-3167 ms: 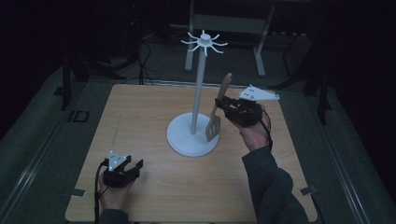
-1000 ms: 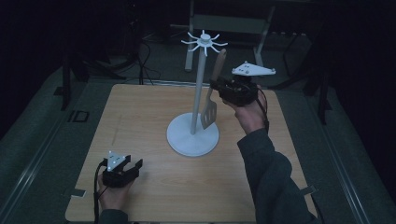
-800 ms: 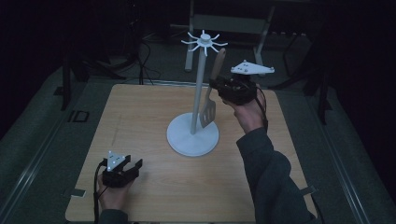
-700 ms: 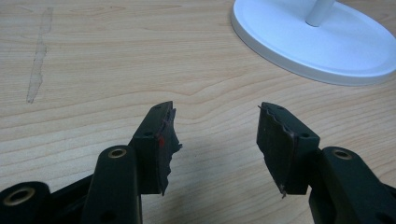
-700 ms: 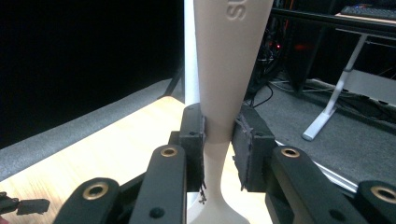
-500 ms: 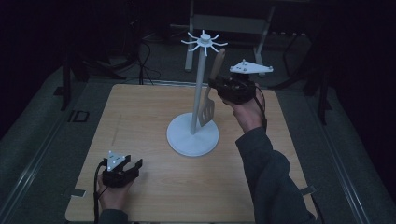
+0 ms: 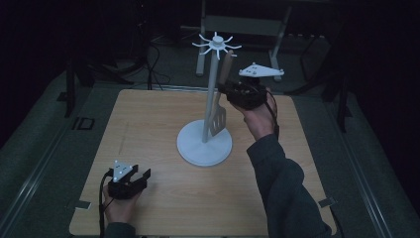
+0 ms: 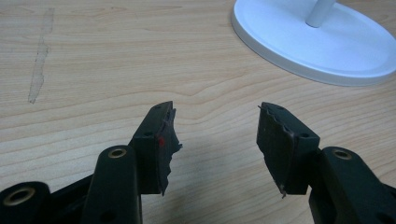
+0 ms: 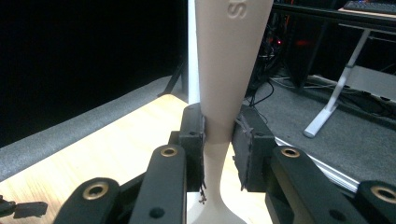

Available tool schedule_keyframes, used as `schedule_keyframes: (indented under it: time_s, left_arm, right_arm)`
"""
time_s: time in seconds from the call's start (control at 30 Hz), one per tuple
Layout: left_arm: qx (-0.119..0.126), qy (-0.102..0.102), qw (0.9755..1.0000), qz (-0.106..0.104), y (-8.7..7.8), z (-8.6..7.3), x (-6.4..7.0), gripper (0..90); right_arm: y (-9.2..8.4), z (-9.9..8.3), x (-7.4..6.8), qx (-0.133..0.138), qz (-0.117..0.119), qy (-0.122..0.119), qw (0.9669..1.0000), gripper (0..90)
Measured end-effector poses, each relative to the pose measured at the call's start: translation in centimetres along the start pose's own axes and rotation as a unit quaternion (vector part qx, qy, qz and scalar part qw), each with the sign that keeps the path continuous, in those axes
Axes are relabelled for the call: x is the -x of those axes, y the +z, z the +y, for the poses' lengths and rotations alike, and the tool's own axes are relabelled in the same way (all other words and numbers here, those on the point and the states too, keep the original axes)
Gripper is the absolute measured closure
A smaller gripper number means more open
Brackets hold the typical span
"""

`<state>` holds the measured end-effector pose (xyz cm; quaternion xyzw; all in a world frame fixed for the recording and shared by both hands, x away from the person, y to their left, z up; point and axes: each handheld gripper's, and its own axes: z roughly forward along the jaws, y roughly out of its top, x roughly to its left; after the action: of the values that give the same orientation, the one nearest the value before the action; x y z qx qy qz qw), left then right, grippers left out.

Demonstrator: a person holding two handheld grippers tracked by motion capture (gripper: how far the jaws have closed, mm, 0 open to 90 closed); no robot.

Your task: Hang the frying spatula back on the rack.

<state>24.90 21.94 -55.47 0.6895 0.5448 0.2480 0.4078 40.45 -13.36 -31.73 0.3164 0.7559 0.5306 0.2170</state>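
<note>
A white hook stand (image 7: 213,79) rises from a round base (image 7: 204,144) in the middle of the wooden table (image 7: 148,119). My right gripper (image 7: 232,92) is raised beside the pole, shut on the handle of a beige slotted spatula (image 7: 219,111) held upright; its blade hangs down by the pole and its handle top reaches up near the hooks (image 7: 216,44). In the right gripper view the jaws clamp the spatula handle (image 9: 224,84) with the pole (image 9: 192,42) just behind. My left gripper (image 7: 136,179) rests open on the table near the front left, nothing between its fingers (image 8: 156,140).
The stand's white base (image 8: 317,42) lies just ahead and to the right of the left gripper. A strip of tape residue (image 8: 39,60) marks the table (image 8: 116,70). Desk legs (image 7: 277,44) and cables (image 7: 148,54) stand on the floor behind the table.
My right gripper has lifted the spatula from low beside the base up along the pole towards the hooks. In the last second it crept slightly higher. The left gripper has stayed put.
</note>
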Motion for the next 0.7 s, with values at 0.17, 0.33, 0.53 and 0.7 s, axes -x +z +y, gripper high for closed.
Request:
schedule_keyframes:
  time_s: [0.17, 0.33, 0.53, 0.7]
  left_arm:
    - [-0.001, 0.002, 1.0, 0.0, 0.01, 0.0, 0.02, 46.8]
    - [-0.001, 0.002, 1.0, 0.001, 0.02, -0.01, 0.02, 46.8]
    - [-0.002, 0.002, 1.0, 0.001, 0.03, -0.01, 0.04, 46.8]
    - [-0.003, 0.003, 1.0, 0.001, 0.04, -0.01, 0.05, 46.8]
  right_arm:
    - [0.14, 0.01, -0.03, -0.001, -0.001, 0.0, 1.0, 74.6]
    - [0.29, -0.08, 0.04, -0.001, -0.001, 0.003, 1.0, 74.6]
    - [0.25, -0.23, 0.1, 0.0, 0.006, 0.006, 1.0, 74.6]
    - [0.2, -0.33, 0.2, 0.001, 0.008, 0.007, 0.9999, 74.2]
